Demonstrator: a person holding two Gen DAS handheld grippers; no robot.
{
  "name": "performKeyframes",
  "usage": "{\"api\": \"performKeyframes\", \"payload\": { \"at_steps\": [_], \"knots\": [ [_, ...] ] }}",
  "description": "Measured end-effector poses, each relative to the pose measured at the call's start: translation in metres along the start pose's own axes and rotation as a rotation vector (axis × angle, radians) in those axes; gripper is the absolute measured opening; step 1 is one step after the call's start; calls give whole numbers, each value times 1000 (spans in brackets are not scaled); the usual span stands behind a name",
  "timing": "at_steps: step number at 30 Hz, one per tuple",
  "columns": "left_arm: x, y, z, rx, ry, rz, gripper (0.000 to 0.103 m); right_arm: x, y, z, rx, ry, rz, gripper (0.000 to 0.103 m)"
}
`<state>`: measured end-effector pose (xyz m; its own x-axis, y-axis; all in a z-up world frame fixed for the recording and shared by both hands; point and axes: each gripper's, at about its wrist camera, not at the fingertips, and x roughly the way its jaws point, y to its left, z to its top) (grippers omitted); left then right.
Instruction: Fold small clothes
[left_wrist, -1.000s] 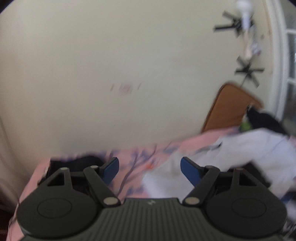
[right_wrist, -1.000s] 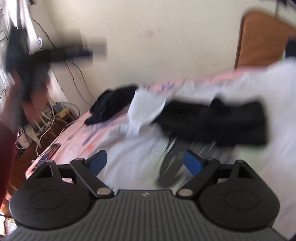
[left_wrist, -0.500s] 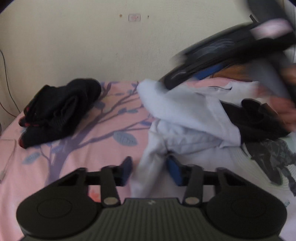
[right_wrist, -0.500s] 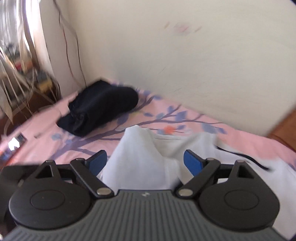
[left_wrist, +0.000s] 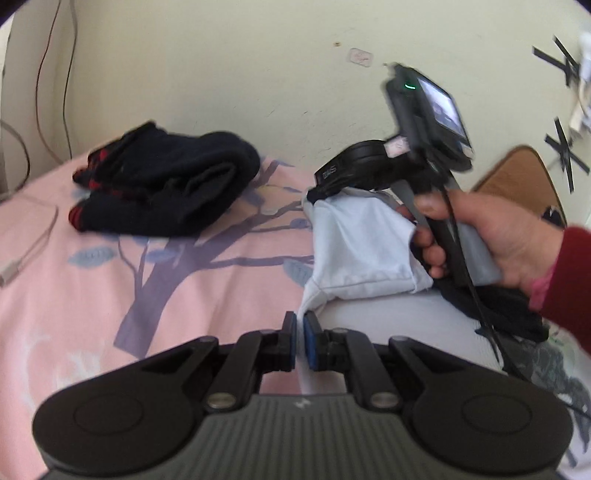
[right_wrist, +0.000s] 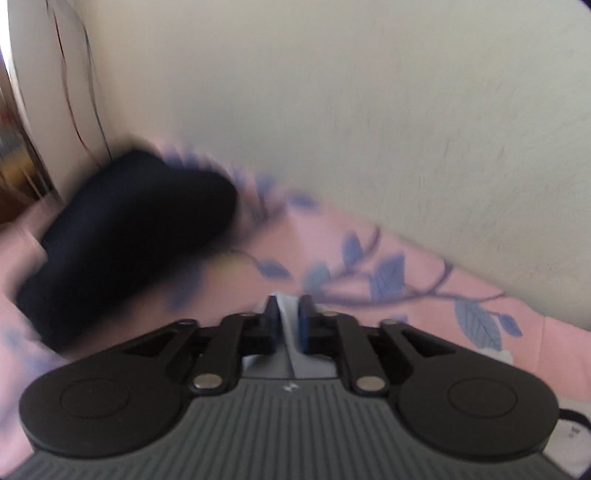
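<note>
Now, left wrist view: left claw (left_wrist: 299, 339) pinches the near edge of the white garment (left_wrist: 360, 240), blue pads (left_wrist: 290, 341) pressed nearly together with a thin strip of cloth between them. The garment lies rumpled on the pink bed sheet (left_wrist: 74, 295), partly doubled over, hem facing the camera. Further along, the right claw (left_wrist: 314, 192) is seen from outside, nose down on the far corner of the same garment, the person's hand (left_wrist: 491, 240) wrapped on its handle. A black garment (left_wrist: 491, 310) lies partly beneath the white one at right. A dark folded bundle (left_wrist: 166, 188) with red trim sits well apart on the sheet near the wall.

Right wrist view, blurred: right claw (right_wrist: 288, 325) pressed onto a fold of white cloth (right_wrist: 286, 310), fingers close with a sliver of fabric showing between. Dark bundle (right_wrist: 125, 243) lies to the left on the sheet (right_wrist: 406, 295).

Handling judgement: thin, light, limp cotton; it likely sags and creases between the two grips and carries no shape of its own. Hems and corners are the best holds, being doubled and stitched, so less likely to slip from the pads. Risk: catching the black garment or the sheet along with it.
</note>
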<state>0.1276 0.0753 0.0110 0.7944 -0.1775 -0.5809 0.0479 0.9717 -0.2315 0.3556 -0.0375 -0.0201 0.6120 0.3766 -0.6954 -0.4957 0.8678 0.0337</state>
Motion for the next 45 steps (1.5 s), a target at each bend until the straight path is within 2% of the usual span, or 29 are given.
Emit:
{"api": "performKeyframes", "payload": {
  "at_steps": [2,3,6,7,9,12,13,16,18,21,22,23,24,25,27,29,30,32,33,34,36,37,38,41,42,43,44,45],
  "knots": [
    [-2,4,0,-21,-2,-5,10,-14,-7,3,10,-22,-27,45],
    [0,5,0,-22,-3,-2,12,-30,-13,6,22,-52,-58,60],
    [-3,2,-1,-8,-20,14,19,-96,-40,5,36,-163,-88,61],
    [-4,2,-2,-3,-32,21,25,-119,-51,0,40,-183,-102,62],
    [-9,0,-3,6,-68,35,33,-164,-71,-18,38,-201,-137,63],
    [-18,-3,-4,22,-129,34,36,-214,-96,-59,55,-171,-180,75],
    [-21,-4,-3,23,-148,28,37,-225,-102,-75,68,-149,-185,79],
    [-20,-8,9,16,-157,8,38,-243,-115,-116,109,-92,-180,80],
    [-15,-15,22,26,-139,-6,38,-241,-113,-130,148,-69,-156,80],
    [-4,-35,48,87,-125,-51,38,-235,-103,-141,163,-77,-120,79],
    [4,-43,57,108,-114,-73,38,-226,-100,-142,169,-71,-94,73],
    [15,-51,64,129,-97,-92,38,-216,-95,-141,167,-54,-84,60],
    [28,-58,69,149,-77,-105,38,-205,-92,-142,159,-13,-114,13],
    [41,-63,71,159,-59,-103,38,-192,-91,-142,160,32,-159,5],
    [67,-70,70,163,-19,-75,38,-190,-99,-144,176,29,-209,4],
    [89,-68,59,147,18,-49,38,-197,-114,-137,217,10,-300,3],
    [96,-66,53,139,37,-43,34,-203,-126,-136,278,-12,-297,4],
    [87,-66,54,154,-10,-58,49,-225,-155,-139,438,-76,-201,9],
    [87,-65,52,159,-9,-47,50,-235,-165,-143,492,-99,-169,19],
    [90,-63,53,146,13,-59,50,-243,-169,-146,520,-107,-174,39],
    [91,-62,55,132,18,-68,50,-252,-173,-154,555,-110,-189,66],
    [91,-62,55,133,19,-69,50,-253,-175,-159,580,-102,-163,72],
    [90,-63,55,137,18,-69,51,-251,-175,-163,610,-88,-124,72],
    [91,-64,54,141,19,-68,51,-234,-167,-170,666,-46,1,71],
    [90,-63,54,142,19,-68,51,-232,-159,-168,638,-51,12,57],
    [90,-63,54,142,20,-68,51,-229,-151,-163,591,-42,10,7],
    [92,-63,54,141,20,-69,51,-226,-144,-157,546,-30,-20,10],
    [91,-63,54,142,21,-70,52,-225,-142,-149,518,-51,-69,6]
  ]
}}
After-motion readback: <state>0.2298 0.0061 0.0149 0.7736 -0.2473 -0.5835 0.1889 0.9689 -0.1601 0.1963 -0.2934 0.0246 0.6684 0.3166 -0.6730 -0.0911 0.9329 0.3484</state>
